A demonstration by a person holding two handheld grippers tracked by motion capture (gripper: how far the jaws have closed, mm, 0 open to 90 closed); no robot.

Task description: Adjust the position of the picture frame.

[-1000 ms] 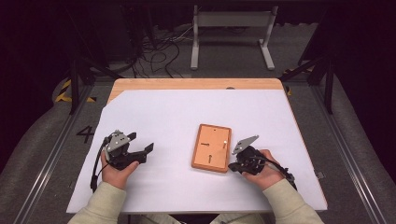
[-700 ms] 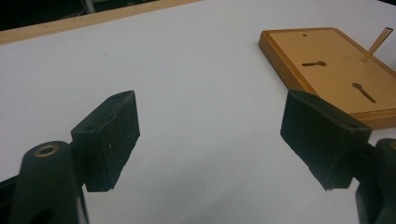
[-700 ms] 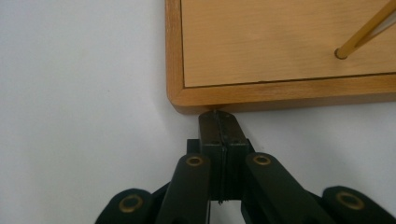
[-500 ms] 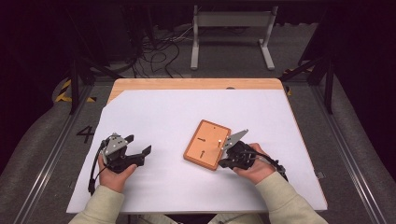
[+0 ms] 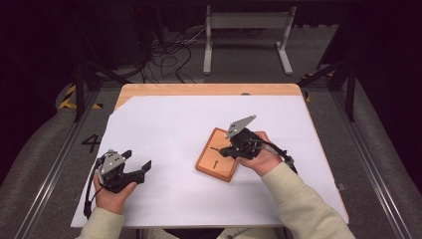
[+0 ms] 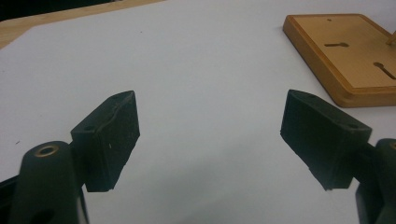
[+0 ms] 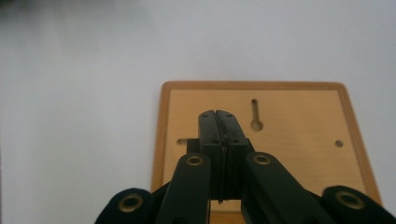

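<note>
A flat wooden board (image 5: 211,160) with two keyhole slots and a small hole lies tilted on the white sheet (image 5: 189,124). My right gripper (image 5: 220,149) hangs over the board's right half, pointing left, jaws shut with nothing between them. In the right gripper view its closed tips (image 7: 217,115) sit over the board (image 7: 299,135), beside the upright keyhole slot (image 7: 255,114). My left gripper (image 5: 137,159) rests near the sheet's front left corner, open and empty. In the left gripper view its jaws (image 6: 210,135) stand wide apart over bare paper, with the board (image 6: 345,60) at the upper right.
The white sheet covers most of a wooden tabletop (image 5: 199,89). Beyond the table's far edge stand a grey metal frame (image 5: 246,22) and loose cables (image 5: 169,55) on the dark floor. Rails (image 5: 348,164) run along both sides.
My right gripper has risen and moved forward and left, from the board's near right side to above it. The board has turned a little clockwise. The left hand drifted slightly towards the near edge.
</note>
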